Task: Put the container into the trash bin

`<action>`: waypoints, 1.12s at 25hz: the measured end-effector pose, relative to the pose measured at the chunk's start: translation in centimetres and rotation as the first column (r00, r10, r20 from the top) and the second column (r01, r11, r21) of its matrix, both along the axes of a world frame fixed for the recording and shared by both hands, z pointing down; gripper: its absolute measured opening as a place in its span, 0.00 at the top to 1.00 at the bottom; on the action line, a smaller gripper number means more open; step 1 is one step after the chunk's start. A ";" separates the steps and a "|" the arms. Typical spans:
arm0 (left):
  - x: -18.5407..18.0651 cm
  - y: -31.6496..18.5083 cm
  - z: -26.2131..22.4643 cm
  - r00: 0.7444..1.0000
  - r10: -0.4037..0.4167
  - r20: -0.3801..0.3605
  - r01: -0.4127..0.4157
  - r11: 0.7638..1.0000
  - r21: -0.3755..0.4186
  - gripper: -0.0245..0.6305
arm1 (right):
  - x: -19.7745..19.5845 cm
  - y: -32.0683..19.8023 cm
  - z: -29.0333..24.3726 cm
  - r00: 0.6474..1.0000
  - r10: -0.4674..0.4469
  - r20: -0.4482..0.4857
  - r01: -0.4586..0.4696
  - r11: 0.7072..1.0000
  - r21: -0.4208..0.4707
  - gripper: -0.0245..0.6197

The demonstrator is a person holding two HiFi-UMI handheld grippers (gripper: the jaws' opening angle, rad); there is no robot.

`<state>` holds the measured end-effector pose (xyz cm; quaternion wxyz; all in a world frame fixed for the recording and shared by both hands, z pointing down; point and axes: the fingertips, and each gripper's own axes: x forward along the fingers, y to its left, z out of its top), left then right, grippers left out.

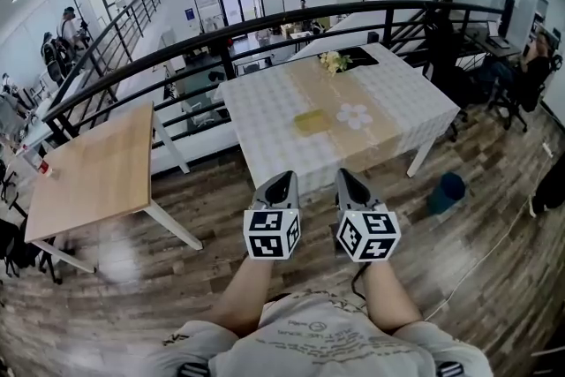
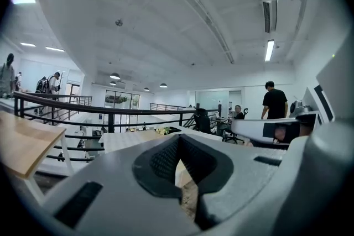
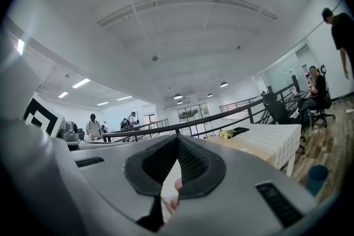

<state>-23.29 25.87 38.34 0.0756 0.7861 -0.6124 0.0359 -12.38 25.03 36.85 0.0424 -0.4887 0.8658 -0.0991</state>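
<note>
A flat yellow-green container [image 1: 311, 121] lies on the tan runner of the table with the white checked cloth [image 1: 265, 115], beside a white flower-shaped mat [image 1: 354, 115]. The blue trash bin [image 1: 448, 192] stands on the wood floor by the table's right front leg, and it also shows low at the right as the bin [image 3: 318, 177]. My left gripper [image 1: 282, 179] and right gripper [image 1: 344, 177] are held side by side just short of the table's near edge, pointing at it. The jaws of the left gripper [image 2: 180, 138] and of the right gripper [image 3: 178, 138] meet at the tips with nothing held.
A bare wooden table [image 1: 97, 172] stands to the left. A black railing [image 1: 265, 26] runs behind both tables. A small bouquet [image 1: 334, 60] sits at the cloth table's far edge. A seated person [image 1: 530, 57] is at the far right. A cable [image 1: 477, 269] lies on the floor.
</note>
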 end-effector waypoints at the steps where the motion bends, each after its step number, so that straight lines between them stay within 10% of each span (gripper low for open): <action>1: 0.5 0.1 0.2 1.000 -0.003 -0.002 0.003 1.000 -0.004 0.96 | 0.6 0.0 0.2 1.000 0.003 0.001 -0.003 1.000 -0.004 0.96; 28: 5.4 -9.7 3.0 0.999 0.046 -0.004 -0.046 0.998 -0.032 0.96 | 4.9 -9.3 2.4 0.999 0.000 -0.039 0.000 1.000 -0.023 0.96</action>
